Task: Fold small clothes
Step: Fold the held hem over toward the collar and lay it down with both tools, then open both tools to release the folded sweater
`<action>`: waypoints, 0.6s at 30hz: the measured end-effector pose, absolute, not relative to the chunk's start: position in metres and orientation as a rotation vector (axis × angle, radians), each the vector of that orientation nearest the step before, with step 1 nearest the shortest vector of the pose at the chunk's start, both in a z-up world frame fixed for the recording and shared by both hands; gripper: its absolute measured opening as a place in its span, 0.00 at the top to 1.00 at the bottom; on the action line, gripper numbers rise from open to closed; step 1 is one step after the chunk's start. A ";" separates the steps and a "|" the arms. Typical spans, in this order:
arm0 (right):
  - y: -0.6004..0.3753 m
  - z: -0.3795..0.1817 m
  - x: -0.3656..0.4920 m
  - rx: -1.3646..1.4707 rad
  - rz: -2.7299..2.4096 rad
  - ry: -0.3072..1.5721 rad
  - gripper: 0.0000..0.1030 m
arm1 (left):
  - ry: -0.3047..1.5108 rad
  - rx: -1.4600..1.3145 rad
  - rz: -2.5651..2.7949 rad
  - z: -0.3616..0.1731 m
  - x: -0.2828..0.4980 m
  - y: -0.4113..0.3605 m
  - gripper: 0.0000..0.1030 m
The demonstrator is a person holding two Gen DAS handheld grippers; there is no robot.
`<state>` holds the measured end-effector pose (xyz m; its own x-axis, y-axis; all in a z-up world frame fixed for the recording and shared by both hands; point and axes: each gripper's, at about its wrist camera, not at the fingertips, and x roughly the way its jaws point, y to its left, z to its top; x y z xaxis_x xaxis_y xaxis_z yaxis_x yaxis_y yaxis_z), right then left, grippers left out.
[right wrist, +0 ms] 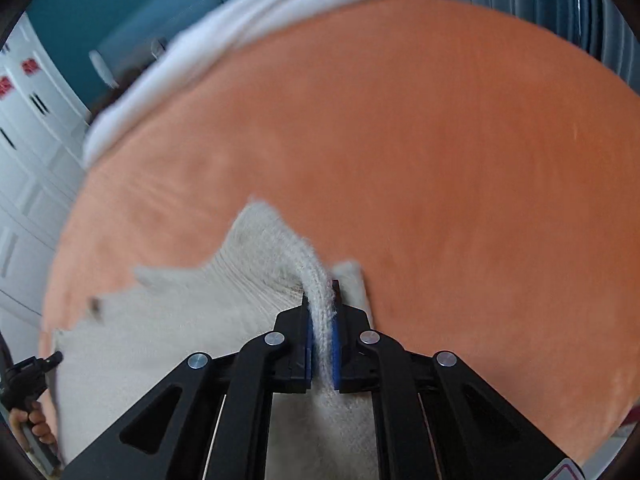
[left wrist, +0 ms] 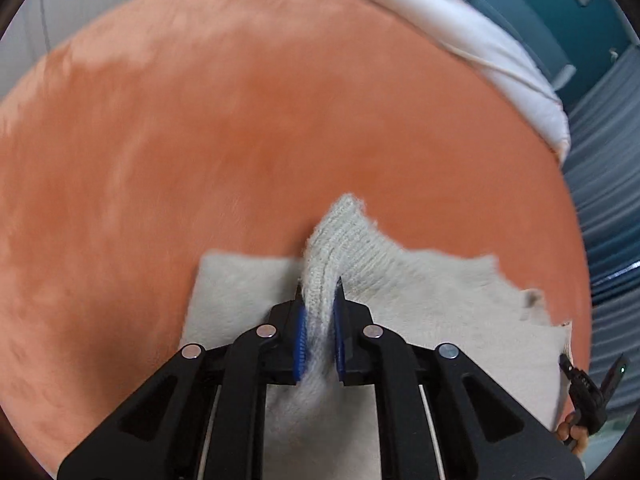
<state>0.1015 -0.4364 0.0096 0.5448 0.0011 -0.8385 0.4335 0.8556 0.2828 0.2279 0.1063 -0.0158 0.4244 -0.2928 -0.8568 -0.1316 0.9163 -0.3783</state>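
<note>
Garment (left wrist: 420, 292) pinched between both tongs (ribbed edge).

No text, label, brand, number or sign can be read in either wrist view. The red marks on the white cabinet doors (right wrist: 28, 92) are too blurred to make out.

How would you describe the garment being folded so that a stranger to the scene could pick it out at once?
Start at the wide orange blanket. On its near part lies a pale grey knitted garment, its ribbed edge pinched by the left gripper and the right gripper. Unlike the smooth white sheet behind, it is fuzzy and ribbed.
</note>
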 end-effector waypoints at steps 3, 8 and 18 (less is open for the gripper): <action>-0.442 0.003 0.097 0.560 -0.266 0.944 0.94 | 1.094 -0.468 -0.112 -0.016 0.224 0.112 0.89; -0.435 0.044 0.084 0.527 -0.292 0.907 0.78 | 1.046 -0.296 -0.100 0.016 0.211 0.094 0.70; -0.201 0.058 0.044 0.339 0.242 0.942 0.86 | 0.977 -0.331 -0.229 0.067 0.100 0.004 0.36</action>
